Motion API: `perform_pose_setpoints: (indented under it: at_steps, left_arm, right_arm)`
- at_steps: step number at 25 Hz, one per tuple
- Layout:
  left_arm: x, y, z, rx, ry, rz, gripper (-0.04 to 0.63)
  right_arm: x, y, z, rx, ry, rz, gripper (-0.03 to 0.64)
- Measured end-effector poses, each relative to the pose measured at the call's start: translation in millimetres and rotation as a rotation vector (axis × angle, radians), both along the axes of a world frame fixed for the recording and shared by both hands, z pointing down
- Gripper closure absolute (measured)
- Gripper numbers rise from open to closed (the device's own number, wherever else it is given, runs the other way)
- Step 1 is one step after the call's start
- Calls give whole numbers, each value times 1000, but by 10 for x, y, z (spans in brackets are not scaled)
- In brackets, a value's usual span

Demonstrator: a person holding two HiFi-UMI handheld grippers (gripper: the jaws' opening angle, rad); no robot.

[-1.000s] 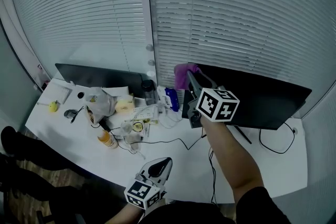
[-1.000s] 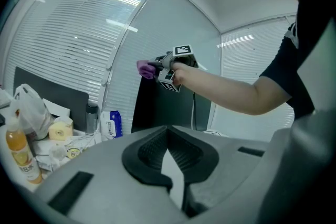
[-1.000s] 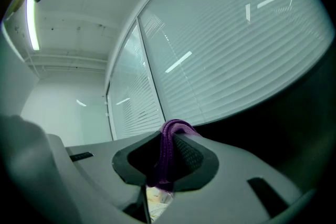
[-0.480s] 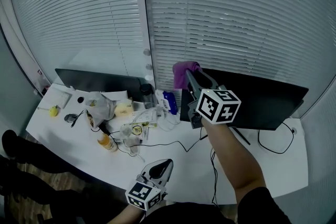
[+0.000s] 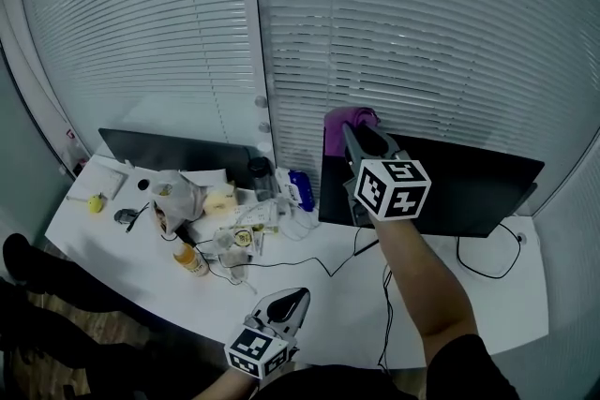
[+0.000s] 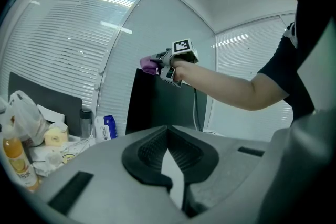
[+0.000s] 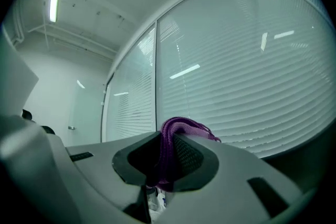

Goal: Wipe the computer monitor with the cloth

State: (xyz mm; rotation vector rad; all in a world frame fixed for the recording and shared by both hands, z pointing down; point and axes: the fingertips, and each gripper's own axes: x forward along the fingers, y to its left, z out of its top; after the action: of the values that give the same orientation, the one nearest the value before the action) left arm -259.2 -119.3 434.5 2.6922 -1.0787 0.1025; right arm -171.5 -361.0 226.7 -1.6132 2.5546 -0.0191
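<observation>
White blinds [image 5: 394, 33] are seen across the back, w/ a white desk [image 5: 487, 295] below them. A dark monitor [image 5: 450, 187] is stood at the right of the desk. A 2nd monitor [image 5: 178, 148] is stood at mid left. The purple cloth [image 5: 349, 121] is held at the top left corner of the right monitor, near the center of the frame. It is pinched by the R gripper [image 5: 354, 134], jaws closed on it w/ only a narrow gap. Touch btw cloth & screen can't be told. The L gripper [image 5: 296, 294] is seen low, bottom center, well apart from the monitor. Its jaws are pressed together w/ nothing in them. A bottle [image 5: 190, 258], a bag [image 5: 176, 190] & other small stuff are piled at mid left. A cable [image 5: 309, 256] is laid over the desk.
</observation>
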Motion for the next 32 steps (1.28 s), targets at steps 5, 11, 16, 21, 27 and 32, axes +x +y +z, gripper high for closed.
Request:
perform_pose_setpoints:
  at_steps: [5,11,16,21,27,32]
  left_arm:
    - [-32,51,7,-1,-4,-2,591]
    - [-46,68,18,-3,-10,3,591]
    - [-46,91,37,-6,-13,4,591]
    - [2,89,37,-6,-15,20,591]
    - [142,94,28,-8,-18,44,591]
    - [313,91,16,-8,-19,71,591]
  right_arm:
    - [30,-104,135,-26,146,64,535]
    - [-36,-216,249,-18,359,116,535]
    - [-5,-234,281,-32,390,128,535]
    - [114,-242,306,-54,376,141,535]
    - [381,-219,285,-71,351,162,535]
    - [619,-185,289,-76,348,182,535]
